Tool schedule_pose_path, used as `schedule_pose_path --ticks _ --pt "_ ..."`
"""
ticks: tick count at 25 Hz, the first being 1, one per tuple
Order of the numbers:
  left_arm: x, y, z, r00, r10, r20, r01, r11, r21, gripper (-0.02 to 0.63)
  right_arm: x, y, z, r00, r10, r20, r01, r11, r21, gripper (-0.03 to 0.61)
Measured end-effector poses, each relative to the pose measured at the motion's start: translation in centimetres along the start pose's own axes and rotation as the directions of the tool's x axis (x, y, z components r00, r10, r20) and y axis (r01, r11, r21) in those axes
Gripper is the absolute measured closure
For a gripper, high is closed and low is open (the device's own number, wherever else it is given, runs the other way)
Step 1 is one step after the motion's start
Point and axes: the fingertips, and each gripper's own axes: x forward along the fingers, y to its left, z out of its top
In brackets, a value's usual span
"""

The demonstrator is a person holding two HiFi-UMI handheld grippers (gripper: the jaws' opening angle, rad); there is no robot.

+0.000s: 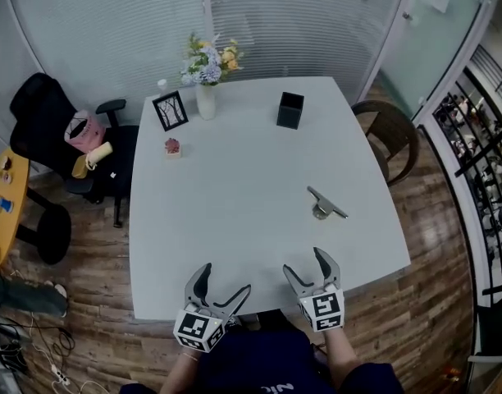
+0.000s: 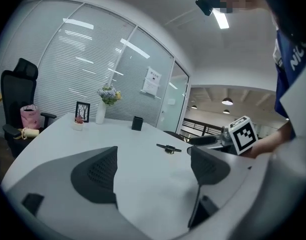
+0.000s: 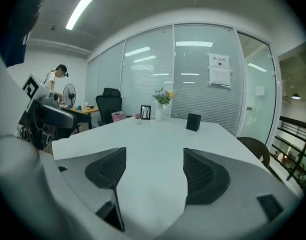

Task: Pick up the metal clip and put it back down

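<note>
left gripper (image 1: 225, 279): jaws stood wide apart, held nothing | right gripper (image 1: 304, 263): jaws stood wide apart, held nothing | metal clip (image 1: 325, 205): lay on white table (image 1: 235, 179), ahead of right gripper, clear of both

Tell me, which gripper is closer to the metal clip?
Right. The right gripper is on the person's side of the metal clip, almost in line with it, not touching. The left gripper is farther, off to the clip's left.

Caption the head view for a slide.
Left tool and right tool open over white table; metal clip lies beyond.
</note>
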Motion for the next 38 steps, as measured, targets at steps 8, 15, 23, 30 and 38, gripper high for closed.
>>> schedule_pose_path --ticks 8,15,23,30,38 --pt "-3.7 1.4 -1.8 0.999 -0.044 -0.020 0.044 0.999 0.011 0.155 -2.8 6.4 0.2 0.999 -0.039 0.037 0.037 0.998 0.058 0.218" --pt "-5.1 1.3 -2.6 0.998 -0.059 -0.017 0.059 0.998 0.027 0.190 -2.8 9.5 0.6 0.999 -0.011 0.049 0.011 1.000 0.016 0.226" --pt "-5.4 0.0 -1.6 0.996 -0.085 0.034 0.084 0.996 0.023 0.589 -3.4 10.1 2.2 0.994 0.015 0.107 -0.018 1.000 0.025 0.445" --pt "-4.8 -0.9 -0.8 0.995 -0.084 0.061 0.083 0.996 0.009 0.611 -3.4 10.0 3.9 0.985 0.023 0.174 -0.025 1.000 0.010 0.568" --pt "-4.5 0.2 -0.5 0.997 -0.046 0.056 0.045 0.999 0.021 0.612 -3.3 9.1 4.5 0.984 -0.005 0.179 0.009 1.000 -0.022 0.571"
